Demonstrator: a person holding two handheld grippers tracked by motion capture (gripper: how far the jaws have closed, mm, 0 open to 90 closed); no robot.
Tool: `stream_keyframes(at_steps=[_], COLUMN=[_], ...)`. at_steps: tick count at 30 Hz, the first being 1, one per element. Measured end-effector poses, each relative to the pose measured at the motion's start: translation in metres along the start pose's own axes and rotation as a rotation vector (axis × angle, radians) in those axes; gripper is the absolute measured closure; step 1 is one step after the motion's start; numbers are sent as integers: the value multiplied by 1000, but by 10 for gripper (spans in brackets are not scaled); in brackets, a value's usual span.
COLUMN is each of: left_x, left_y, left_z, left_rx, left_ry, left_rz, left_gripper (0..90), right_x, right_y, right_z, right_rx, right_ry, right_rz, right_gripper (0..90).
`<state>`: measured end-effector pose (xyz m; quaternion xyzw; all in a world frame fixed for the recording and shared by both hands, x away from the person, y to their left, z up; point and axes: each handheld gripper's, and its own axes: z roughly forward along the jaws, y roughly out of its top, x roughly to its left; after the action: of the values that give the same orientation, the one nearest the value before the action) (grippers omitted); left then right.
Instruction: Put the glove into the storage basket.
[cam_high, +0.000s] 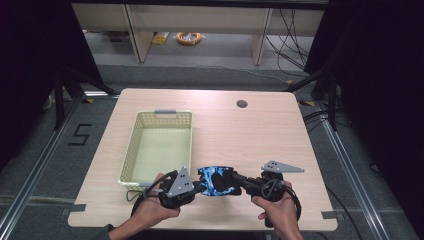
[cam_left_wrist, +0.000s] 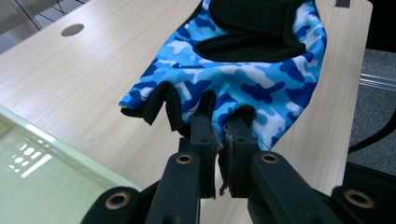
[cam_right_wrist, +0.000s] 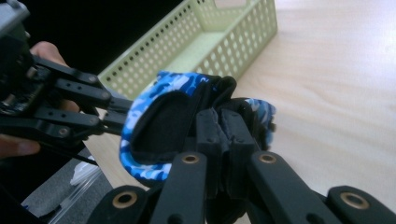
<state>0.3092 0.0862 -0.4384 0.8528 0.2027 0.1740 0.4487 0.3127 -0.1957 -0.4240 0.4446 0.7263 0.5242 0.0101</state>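
Near the worktop's front edge, a blue camouflage glove is held between both grippers: left gripper jaws clamped on its finger end, right gripper jaws on its cuff. Judged step: carrying; next, probably a joint move left into the basket, then release.

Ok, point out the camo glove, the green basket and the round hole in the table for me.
camo glove (cam_left_wrist: 243, 77): left gripper view, on its blue patterned back.
green basket (cam_high: 181, 142): high view, on its right perforated wall.
round hole (cam_high: 242, 104): high view, on its dark middle, far side of the table.
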Motion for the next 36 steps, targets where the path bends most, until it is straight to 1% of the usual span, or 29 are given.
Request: stream_keyframes(at_steps=[1, 2, 3, 4, 5, 6, 7, 8, 9, 10, 12, 13, 14, 15, 16, 17, 18, 19, 20, 21, 22, 25, 28, 30, 32, 33, 34, 35, 36], left_x=[2, 2, 4, 4, 7, 7, 9, 9, 9, 13, 15, 16, 16, 19, 19, 23, 25, 28, 28, 33, 33, 46, 53, 62, 67, 71, 71, 75, 75], left_y=[1, 1, 2, 2, 3, 3, 2, 2, 1, 0, -1, -2, -2, -2, -2, -2, -2, -1, -1, -1, -1, -3, -6, -13, -16, -23, -23, -30, -30], left_z=[-2, -2, -3, -3, -5, -5, -4, -4, -2, -2, -2, -2, -2, -4, -4, -9, -10, -14, -14, -19, -19, -33, -41, -52, -56, -63, -63, -71, -71], left_rx=[0, 0, -16, -16, -3, -3, -3, -3, -16, 0, 1, -3, -3, -4, -4, -5, -19, -12, -12, -19, -19, -25, -18, -24, -14, -17, -17, -14, -14], left_ry=[3, 3, 7, 7, 13, 13, 20, 20, 18, 15, 31, 33, 33, 43, 43, 57, 69, 72, 72, 90, 90, 123, 139, 159, 163, 183, 183, 197, 197], left_rz=[7, 7, -2, -2, -2, -2, -6, -6, -20, -13, -22, -37, -37, -38, -38, -35, -52, -40, -40, -67, -67, -60, -64, -100, -93, -108, -108, -118, -118], left_gripper=[839, 838, 837, 836, 835, 833, 832, 830, 830, 826, 823, 822, 821, 821, 820, 819, 818, 816, 816, 816, 815, 811, 799, 780, 766, 763, 756, 752, 749], right_x=[1, 1, 6, 6, 11, 11, 18, 18, 21, 26, 31, 32, 37, 38, 41, 44, 48, 49, 49, 58, 58, 70, 78, 86, 89, 94, 94, 97, 97], right_y=[5, 5, 16, 16, 28, 28, 39, 39, 42, 51, 58, 61, 64, 68, 71, 75, 79, 83, 83, 91, 91, 106, 115, 124, 126, 130, 130, 133, 133], right_z=[-1, -1, -3, -3, -5, -5, -4, -4, -4, 0, 2, 5, 6, 9, 10, 12, 14, 16, 16, 21, 21, 36, 46, 60, 66, 78, 78, 89, 89], right_rx=[-6, -6, -5, -5, -11, -11, -2, -2, 3, 16, 33, 33, 56, 50, 57, 59, 66, 64, 64, 83, 83, 75, 93, 106, 114, 128, 128, 139, 139], right_ry=[0, 0, 1, 1, 8, 8, 12, 12, 15, 15, 14, 12, 13, 21, 23, 24, 19, 14, 14, 17, 17, 29, 45, 49, 59, 68, 68, 81, 81], right_rz=[-26, -26, -42, -42, -85, -85, -103, -103, -108, -139, -143, -186, -162, -192, -190, -211, -211, -245, -245, -237, -237, -285, -292, -301, -308, -295, -295, -294, -294], right_gripper=[875, 875, 876, 876, 876, 876, 876, 876, 876, 876, 876, 876, 876, 876, 876, 876, 876, 876, 876, 876, 876, 876, 876, 876, 876, 876, 876, 876, 876])
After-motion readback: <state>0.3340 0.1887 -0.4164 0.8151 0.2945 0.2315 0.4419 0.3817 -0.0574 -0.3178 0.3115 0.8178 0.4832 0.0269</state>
